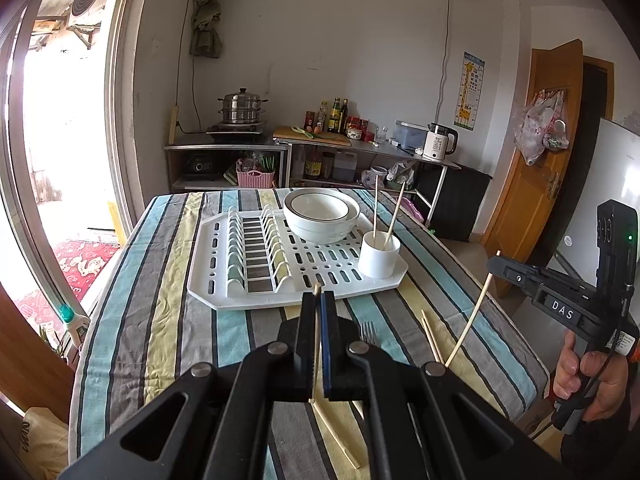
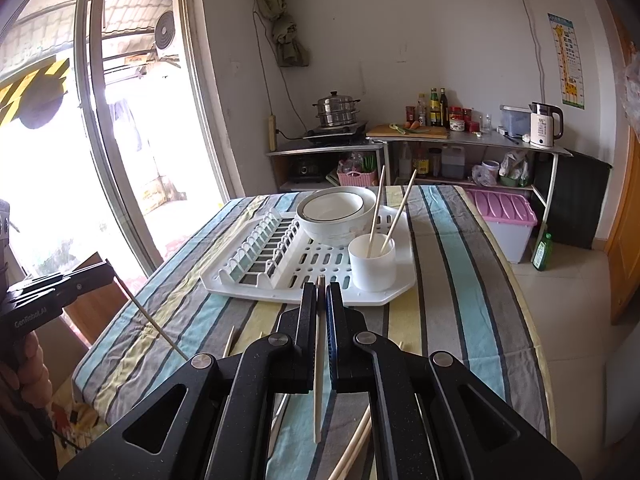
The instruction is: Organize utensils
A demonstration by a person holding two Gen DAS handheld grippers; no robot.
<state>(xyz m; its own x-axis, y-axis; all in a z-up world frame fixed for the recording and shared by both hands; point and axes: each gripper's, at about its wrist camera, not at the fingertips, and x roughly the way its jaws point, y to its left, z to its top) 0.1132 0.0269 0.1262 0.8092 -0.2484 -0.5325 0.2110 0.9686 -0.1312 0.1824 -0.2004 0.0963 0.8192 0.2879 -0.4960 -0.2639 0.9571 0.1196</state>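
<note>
Left wrist view: the black left gripper [image 1: 318, 300] is clamped on a thin pale wooden chopstick [image 1: 317, 344]; the right gripper [image 2: 321, 292] pinches another [image 2: 318, 384]. Ahead, on the striped-cloth desk [image 1: 168, 320], a slotted white plastic rack [image 1: 224, 300] holds a smooth cylindrical cup [image 1: 378, 260] with two chopsticks upright.

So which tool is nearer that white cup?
Right, by a little. The right tool sits just before the cup; the left tool is before the rack's middle, cup off to its right.
</note>
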